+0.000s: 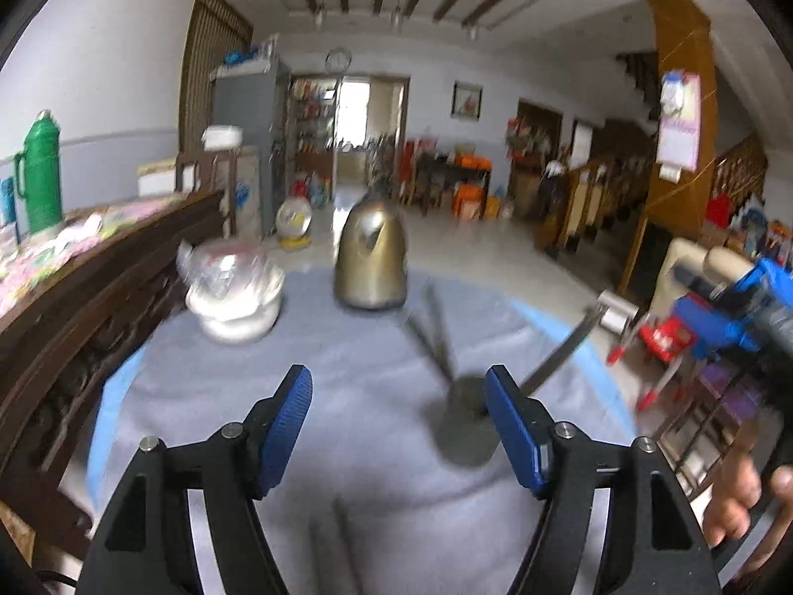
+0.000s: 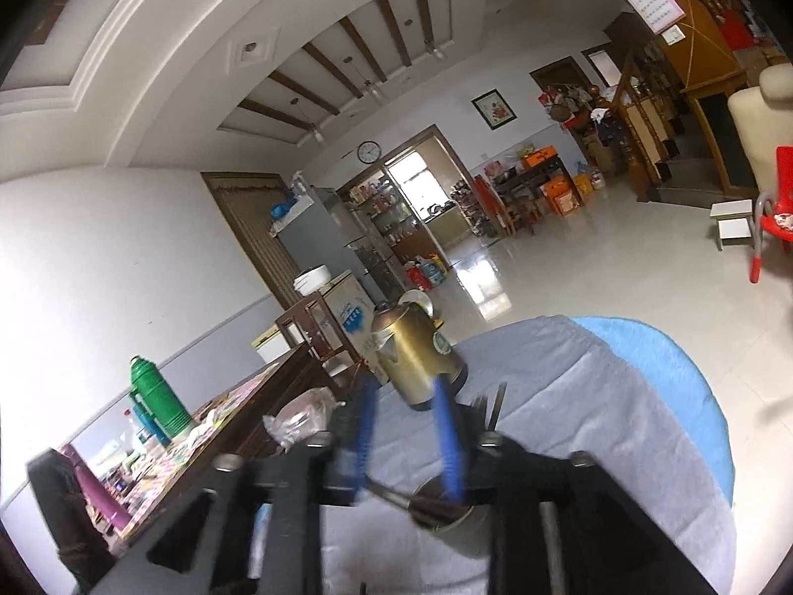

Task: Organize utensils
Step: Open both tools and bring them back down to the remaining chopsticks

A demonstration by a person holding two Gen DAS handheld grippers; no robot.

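A steel utensil cup [image 1: 466,421] stands on the grey tablecloth [image 1: 347,347], holding several utensils [image 1: 433,332] and one long handle [image 1: 570,342] that leans right. My left gripper [image 1: 399,426] is open and empty, just left of the cup. The right gripper's blue body [image 1: 723,307] shows at the right edge of the left wrist view. In the right wrist view the right gripper [image 2: 404,434] hangs above the cup [image 2: 446,510]; its blurred blue fingers [image 2: 446,446] stand apart with nothing seen between them.
A brass kettle [image 1: 371,260] stands at the table's far side; it also shows in the right wrist view [image 2: 416,357]. A bagged white bowl [image 1: 233,292] sits far left. A dark wooden sideboard [image 1: 99,267] with a green thermos [image 1: 42,171] runs along the left. A red chair [image 1: 664,342] stands right.
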